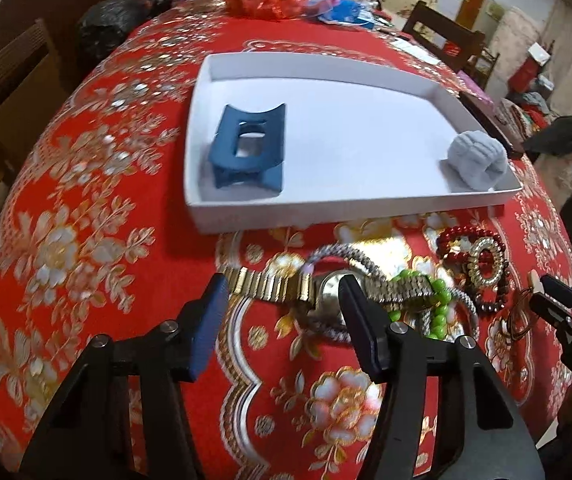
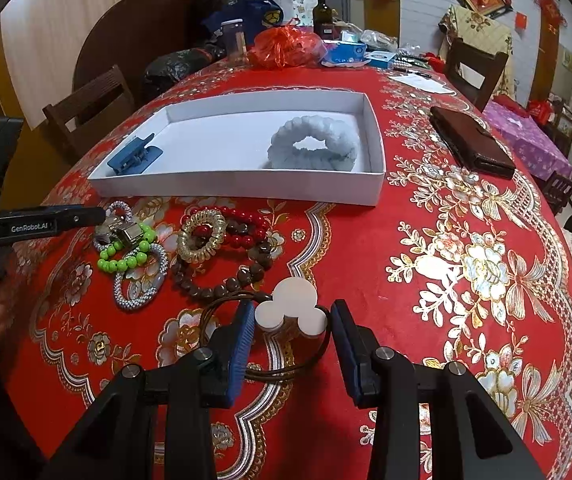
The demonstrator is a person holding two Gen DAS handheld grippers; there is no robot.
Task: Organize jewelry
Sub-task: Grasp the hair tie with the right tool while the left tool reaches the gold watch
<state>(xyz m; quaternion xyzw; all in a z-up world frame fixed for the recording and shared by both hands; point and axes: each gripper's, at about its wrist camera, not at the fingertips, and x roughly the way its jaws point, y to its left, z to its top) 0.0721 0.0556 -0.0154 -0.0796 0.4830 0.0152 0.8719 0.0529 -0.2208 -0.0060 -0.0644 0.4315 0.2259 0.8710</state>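
Gold-band watch lies flat, long axis left-right, between spread left hand-held gripper fingers, untouched.

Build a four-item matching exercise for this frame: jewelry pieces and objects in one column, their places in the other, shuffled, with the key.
Things:
1. blue hair clip
2. pale blue scrunchie
3. green bead bracelet
4. brown wallet

Places:
A. on the tablecloth, outside the white box, beside its right end
B. inside the box, at its left end
C. in the pile on the cloth in front of the box
D. inside the box, at its right end

Pairs: 1-B, 2-D, 3-C, 4-A
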